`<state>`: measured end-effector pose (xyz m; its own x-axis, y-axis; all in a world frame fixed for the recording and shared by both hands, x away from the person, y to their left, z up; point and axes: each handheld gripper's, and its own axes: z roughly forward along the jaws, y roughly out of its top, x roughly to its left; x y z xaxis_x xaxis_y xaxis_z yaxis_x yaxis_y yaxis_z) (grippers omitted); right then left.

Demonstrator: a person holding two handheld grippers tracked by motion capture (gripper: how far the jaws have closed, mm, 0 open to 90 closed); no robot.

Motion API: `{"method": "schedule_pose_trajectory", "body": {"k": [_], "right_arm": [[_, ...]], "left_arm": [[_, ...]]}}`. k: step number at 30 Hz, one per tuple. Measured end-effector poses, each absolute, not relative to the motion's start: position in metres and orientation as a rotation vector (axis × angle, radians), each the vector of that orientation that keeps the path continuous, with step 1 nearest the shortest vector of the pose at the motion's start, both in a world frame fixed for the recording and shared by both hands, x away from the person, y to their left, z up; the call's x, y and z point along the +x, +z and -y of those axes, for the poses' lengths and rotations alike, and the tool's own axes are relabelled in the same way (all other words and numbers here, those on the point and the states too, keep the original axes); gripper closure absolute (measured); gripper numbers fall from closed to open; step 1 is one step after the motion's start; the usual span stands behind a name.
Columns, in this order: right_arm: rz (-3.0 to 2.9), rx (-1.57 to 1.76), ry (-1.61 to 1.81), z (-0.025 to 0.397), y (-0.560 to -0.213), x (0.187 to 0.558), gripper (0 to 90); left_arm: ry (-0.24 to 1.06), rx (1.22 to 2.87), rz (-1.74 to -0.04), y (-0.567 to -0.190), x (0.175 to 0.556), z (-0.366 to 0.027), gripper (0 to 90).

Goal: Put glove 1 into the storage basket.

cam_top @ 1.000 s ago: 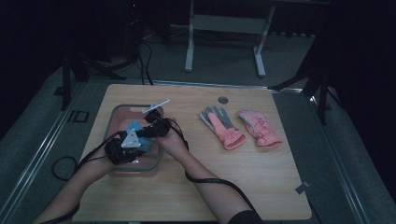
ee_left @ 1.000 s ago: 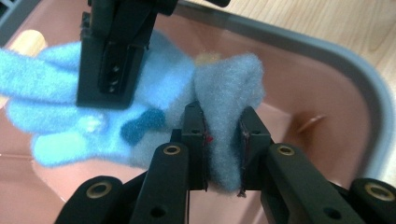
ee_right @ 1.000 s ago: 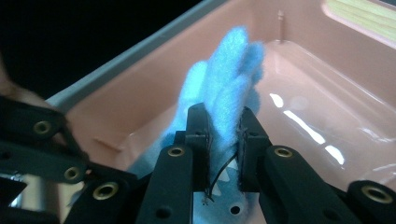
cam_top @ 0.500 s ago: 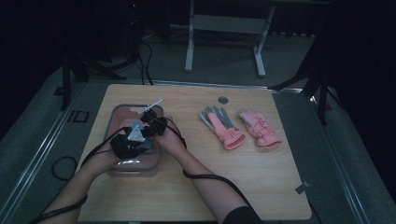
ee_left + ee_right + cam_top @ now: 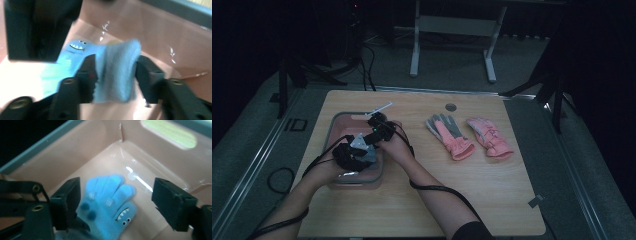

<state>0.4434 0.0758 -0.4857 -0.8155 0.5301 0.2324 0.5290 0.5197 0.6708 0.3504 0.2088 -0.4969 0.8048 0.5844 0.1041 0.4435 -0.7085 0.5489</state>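
The left gripper (image 5: 115, 77) pinches a soft blue glove (image 5: 117, 72) between its two black jaws. The glove has a little monster face with white teeth. The right gripper (image 5: 116, 205) has its jaws spread wide, one on each side of the blue glove (image 5: 107, 205), with its near jaw right beside the glove. The glove lies inside a pink tub (image 5: 341, 120) on the wooden table (image 5: 492, 190). Both hands are over the tub. Two pink gloves (image 5: 469, 137) lie well apart from the tub.
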Motion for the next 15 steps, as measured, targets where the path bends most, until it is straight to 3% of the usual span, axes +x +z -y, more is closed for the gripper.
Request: {"method": "schedule_pose_trajectory", "body": {"k": [1, 3, 7, 15], "right_arm": [[-2.724, 0.97, 1.251, -0.07, -0.482, 0.445, 20.3], [-2.709, 0.982, 1.274, -0.066, -0.478, 0.445, 19.4], [-2.687, 0.974, 1.326, -0.055, -0.468, 0.441, 18.5], [-2.657, 0.91, 1.373, -0.028, -0.458, 0.43, 18.2]], "left_arm": [[0.376, 2.447, -0.795, -0.494, 0.35, -0.21, 37.4], [0.372, 2.433, -0.802, -0.492, 0.35, -0.211, 28.9], [0.392, 2.369, -0.838, -0.484, 0.347, -0.216, 18.2], [0.385, 2.262, -0.856, -0.469, 0.334, -0.213, 14.1]]}}
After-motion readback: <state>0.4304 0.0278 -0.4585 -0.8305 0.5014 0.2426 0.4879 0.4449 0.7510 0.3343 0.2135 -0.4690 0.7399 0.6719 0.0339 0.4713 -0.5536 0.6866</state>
